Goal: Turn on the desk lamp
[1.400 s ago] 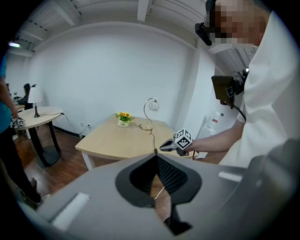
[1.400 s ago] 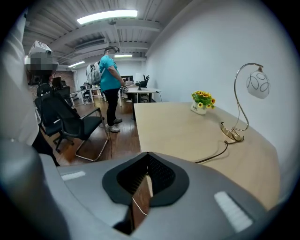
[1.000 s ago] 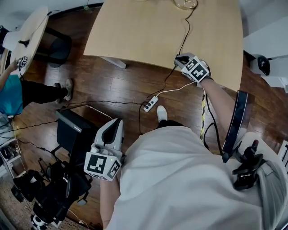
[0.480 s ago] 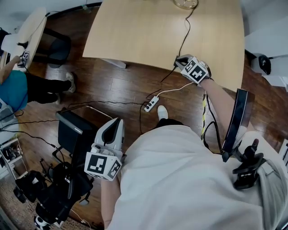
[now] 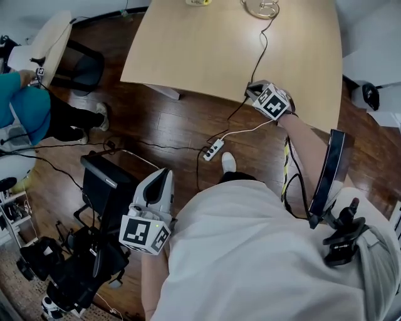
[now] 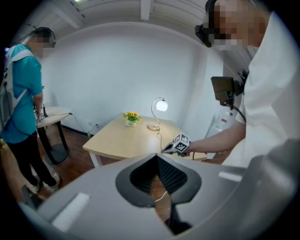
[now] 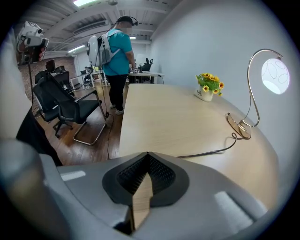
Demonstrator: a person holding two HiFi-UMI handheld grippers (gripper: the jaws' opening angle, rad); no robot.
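The desk lamp (image 7: 262,84) stands at the far end of the pale wooden table (image 5: 207,50). It has a thin curved stem and a round shade (image 6: 161,105) that glows white. Only the lamp's round base (image 5: 260,7) shows in the head view. Its black cord (image 7: 208,152) runs along the tabletop toward my right gripper (image 7: 148,153). That right gripper (image 5: 252,88) hovers at the table's near edge beside the cord, jaws shut on nothing. My left gripper (image 5: 164,170) hangs low by my side over the floor, also shut and empty, as the left gripper view (image 6: 156,154) shows.
A small pot of yellow flowers (image 7: 208,88) stands on the table near the lamp. A white power strip (image 5: 213,149) and loose cables lie on the wood floor. A person in teal (image 7: 115,61) stands at a side table, near office chairs (image 7: 65,108). Camera gear (image 5: 75,263) sits at lower left.
My right gripper stays at the table's near edge by the cord, shifted slightly. The person in teal at left has moved nearer. My left gripper has not moved.
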